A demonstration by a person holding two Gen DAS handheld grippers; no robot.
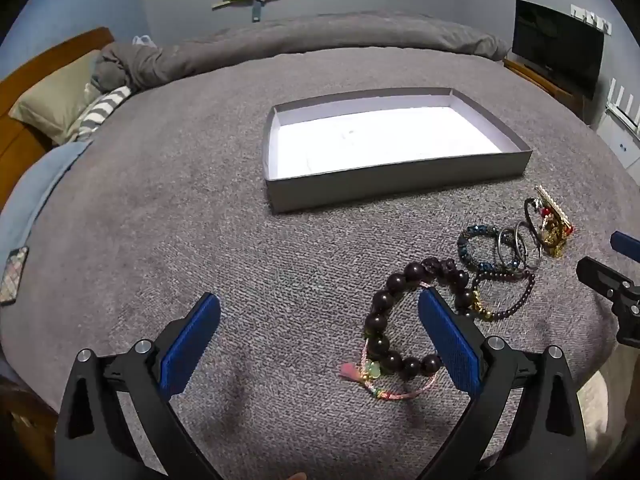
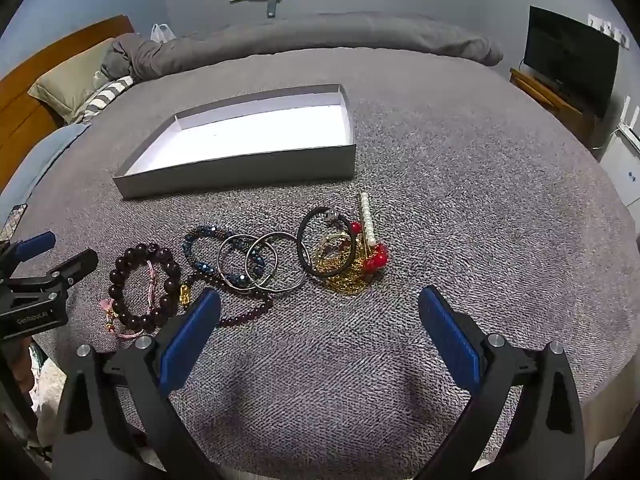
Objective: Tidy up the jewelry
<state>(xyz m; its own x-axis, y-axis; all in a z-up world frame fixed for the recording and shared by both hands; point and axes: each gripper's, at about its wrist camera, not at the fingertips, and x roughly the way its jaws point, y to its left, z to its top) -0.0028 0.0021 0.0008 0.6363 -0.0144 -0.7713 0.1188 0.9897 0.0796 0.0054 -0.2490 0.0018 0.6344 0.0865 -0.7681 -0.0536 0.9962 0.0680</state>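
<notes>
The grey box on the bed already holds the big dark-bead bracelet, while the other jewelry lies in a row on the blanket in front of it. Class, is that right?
Not quite. The grey box holds nothing; the right wrist view shows its white floor bare. The big dark-bead bracelet lies on the blanket with the other jewelry, in front of the box.

We found the grey bed cover (image 2: pixel 460 152) bare and passable from 12 to 4 o'clock of the right gripper (image 2: pixel 319 334), whose fingers stood wide with nothing between them. The jewelry row (image 2: pixel 256 260) blocked 10 to 12 o'clock, the open box (image 2: pixel 240 172) just behind it. At 9 o'clock the left gripper (image 2: pixel 48 268) crowded the dark bead bracelet (image 1: pixel 400 320).
</notes>
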